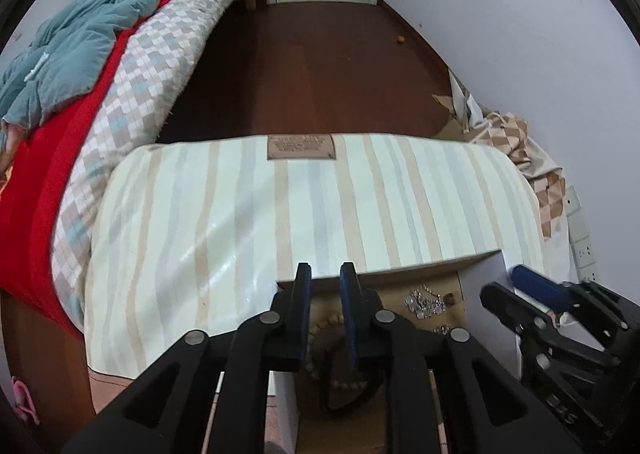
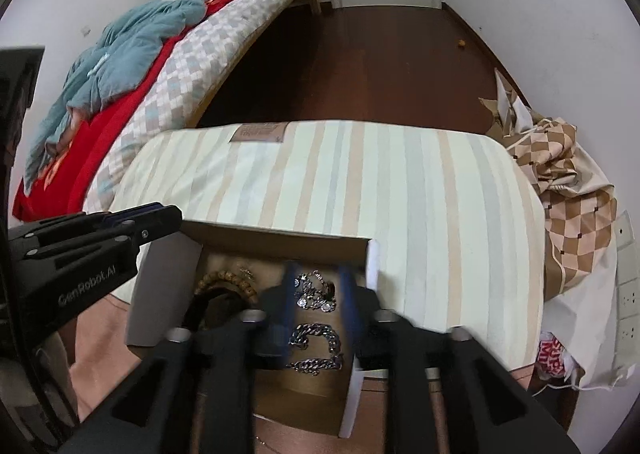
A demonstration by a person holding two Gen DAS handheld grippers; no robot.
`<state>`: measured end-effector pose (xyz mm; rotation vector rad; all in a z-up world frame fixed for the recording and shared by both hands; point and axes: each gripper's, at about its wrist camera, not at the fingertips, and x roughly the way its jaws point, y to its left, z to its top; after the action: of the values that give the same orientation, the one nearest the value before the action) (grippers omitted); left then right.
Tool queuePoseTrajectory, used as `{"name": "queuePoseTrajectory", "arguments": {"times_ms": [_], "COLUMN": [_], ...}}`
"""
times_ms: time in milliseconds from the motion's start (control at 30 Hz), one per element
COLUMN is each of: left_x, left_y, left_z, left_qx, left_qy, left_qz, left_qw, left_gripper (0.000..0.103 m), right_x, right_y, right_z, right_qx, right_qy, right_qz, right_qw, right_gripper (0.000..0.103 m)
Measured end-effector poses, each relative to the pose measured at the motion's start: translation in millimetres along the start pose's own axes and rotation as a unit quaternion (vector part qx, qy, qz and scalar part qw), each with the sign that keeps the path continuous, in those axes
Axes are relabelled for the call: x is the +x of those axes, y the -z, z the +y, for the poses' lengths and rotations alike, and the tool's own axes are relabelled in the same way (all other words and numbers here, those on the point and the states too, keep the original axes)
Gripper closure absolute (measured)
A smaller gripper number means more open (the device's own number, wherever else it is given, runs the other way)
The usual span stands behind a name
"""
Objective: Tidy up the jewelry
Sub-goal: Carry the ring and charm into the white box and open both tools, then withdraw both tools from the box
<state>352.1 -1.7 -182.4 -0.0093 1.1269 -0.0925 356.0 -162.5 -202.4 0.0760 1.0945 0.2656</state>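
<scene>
Silver chains [image 2: 316,328] lie in box [image 2: 280,236], between parted, empty right hand-held gripper [image 2: 318,278] fingers. Left hand-held gripper [image 1: 325,278] parted, empty, beads [image 1: 326,324] at 6 o'clock.

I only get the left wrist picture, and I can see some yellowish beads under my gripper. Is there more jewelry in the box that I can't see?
Observer: Yes. The right wrist view shows chunky silver chains lying on the floor of the cardboard box, to the right of the wooden bead bracelet.
Operator: What's the other gripper doing?
Observer: The right gripper hangs over those chains with its jaws apart, holding nothing.
Operator: Is there anything black in the box?
Observer: A black cord or band curls beside the beads, partly hidden behind the gripper.
Operator: And mine?
Observer: Your left gripper is open too, above the beads.
</scene>
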Motion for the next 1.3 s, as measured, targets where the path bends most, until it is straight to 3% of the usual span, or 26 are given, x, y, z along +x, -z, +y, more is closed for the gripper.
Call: {"name": "queuePoseTrajectory", "arguments": {"times_ms": [33,100,133,300,400,433,533,633,967,1300], "left_x": [-3,-9,-14,-29,-33,-34,-34,-37,-76,-141], "left_y": [0,-1,1,11,22,29,46,62,96,119], "left_z": [1,3,5,11,12,11,10,11,17,15], "left_qx": [0.001,-0.002,-0.005,-0.006,-0.008,-0.007,-0.004,-0.006,-0.021,-0.018], "left_qy": [-0.004,-0.007,-0.014,-0.026,-0.032,-0.036,-0.048,-0.058,-0.077,-0.093], "left_qz": [-0.004,-0.013,-0.019,-0.039,-0.038,-0.037,-0.033,-0.039,-0.060,-0.116], "left_qw": [1.0000,0.9999,0.9997,0.9989,0.9987,0.9986,0.9983,0.9975,0.9951,0.9888], "left_gripper": [0.081,0.051,0.027,0.023,0.007,0.004,0.004,0.003,0.003,0.003], "right_x": [-4,-13,-18,-35,-37,-36,-34,-35,-66,-127], "right_y": [0,-2,-2,3,16,20,33,46,72,90], "right_z": [-2,-7,-9,-14,-12,-10,-4,0,19,44], "right_qx": [0.005,0.015,0.019,0.026,0.021,0.017,0.006,0.003,0.000,0.001], "right_qy": [-0.003,-0.004,-0.004,0.028,0.053,0.062,0.084,0.110,0.117,0.118], "right_qz": [-0.004,-0.016,-0.020,-0.032,-0.022,-0.019,-0.010,-0.002,-0.019,-0.063], "right_qw": [1.000,1.000,1.000,0.999,0.998,0.998,0.996,0.994,0.993,0.991], "right_gripper": [0.056,0.055,0.055,0.054,0.043,0.034,0.010,0.003,0.002,0.002]}}
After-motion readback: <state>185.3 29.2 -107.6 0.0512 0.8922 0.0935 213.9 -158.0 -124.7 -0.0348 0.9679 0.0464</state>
